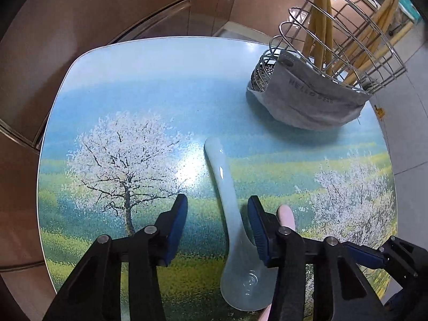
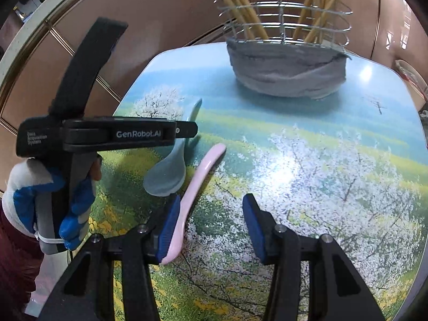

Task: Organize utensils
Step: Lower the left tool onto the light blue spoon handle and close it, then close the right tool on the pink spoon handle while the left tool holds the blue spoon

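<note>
- The desk (image 1: 149, 85) – a glossy top printed with blossoming trees and green fields – stands against brown panelled walls, with pale floor tiles beyond its far edge.
- A wire utensil basket (image 1: 347, 53), grey cloth wrapped round its base, sits at the far side; chopsticks (image 1: 319, 21) already stand in it, so that part looks done.
- Two ceramic spoons remain flat on the desk, side by side, well short of the basket.
- The pale blue spoon (image 1: 227, 200) lies between the jaws of the left claw (image 1: 217, 200), half-open, pads not pressing.
- The pink spoon (image 2: 199, 182) rests beside one pad of the right claw (image 2: 211, 200) – also half-open, gripping nothing.
</note>
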`<state>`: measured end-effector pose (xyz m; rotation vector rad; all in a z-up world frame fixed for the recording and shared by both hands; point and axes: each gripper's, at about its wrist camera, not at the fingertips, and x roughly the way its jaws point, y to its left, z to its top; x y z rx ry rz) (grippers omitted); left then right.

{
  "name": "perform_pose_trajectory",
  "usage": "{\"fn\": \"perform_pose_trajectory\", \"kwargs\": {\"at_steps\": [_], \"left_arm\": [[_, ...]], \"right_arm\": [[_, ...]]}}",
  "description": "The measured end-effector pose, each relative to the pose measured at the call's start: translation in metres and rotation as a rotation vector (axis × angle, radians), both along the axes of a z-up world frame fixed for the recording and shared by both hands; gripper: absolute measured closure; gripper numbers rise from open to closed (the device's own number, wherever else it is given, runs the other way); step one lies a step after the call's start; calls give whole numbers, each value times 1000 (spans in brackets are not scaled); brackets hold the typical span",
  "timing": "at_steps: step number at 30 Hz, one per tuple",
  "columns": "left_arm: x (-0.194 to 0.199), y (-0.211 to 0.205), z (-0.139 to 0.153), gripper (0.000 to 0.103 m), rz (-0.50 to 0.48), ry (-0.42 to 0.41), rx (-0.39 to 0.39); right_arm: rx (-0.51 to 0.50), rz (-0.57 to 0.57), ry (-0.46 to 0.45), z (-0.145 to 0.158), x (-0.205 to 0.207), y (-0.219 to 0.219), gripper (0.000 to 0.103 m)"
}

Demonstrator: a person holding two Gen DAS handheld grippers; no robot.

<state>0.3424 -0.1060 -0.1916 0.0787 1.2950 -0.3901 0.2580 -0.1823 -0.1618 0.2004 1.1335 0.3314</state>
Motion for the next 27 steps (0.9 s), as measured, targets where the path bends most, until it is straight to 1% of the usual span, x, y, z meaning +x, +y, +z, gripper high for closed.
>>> {"fn": "perform_pose_trajectory", "kwargs": {"at_steps": [1, 5, 10, 11, 14, 18, 20, 21, 22, 23, 27], "left_arm": [[2, -3, 0, 65, -7, -5, 5], [5, -1, 2, 83, -47, -14, 13], [-1, 15, 0, 92, -82, -13, 0], [-2, 18, 0, 94, -92, -14, -3], [-5, 26, -1, 94, -114, -20, -3], [-9, 44, -3, 94, -117, -19, -17], [-11, 53, -4, 94, -117, -20, -23], [-14, 58, -3, 94, -117, -20, -26], [-15, 60, -3, 94, -117, -20, -30], [-16, 63, -3, 94, -115, -18, -35], [-21, 71, -2, 94, -99, -15, -63]], "right_arm": [[-2, 0, 2, -1, 1, 1, 57], [-9, 0, 11, -5, 6, 4, 57], [-13, -3, 17, -10, 19, 15, 57], [-10, -6, 20, -11, 22, 17, 58], [-3, -11, 33, -16, 33, 23, 63], [11, -9, 59, -28, 49, 34, 67], [11, -11, 76, -33, 56, 39, 71], [13, -11, 88, -39, 59, 40, 76], [13, -11, 92, -41, 61, 42, 83], [10, -12, 92, -42, 64, 44, 86], [11, -7, 103, -44, 74, 50, 91]]}}
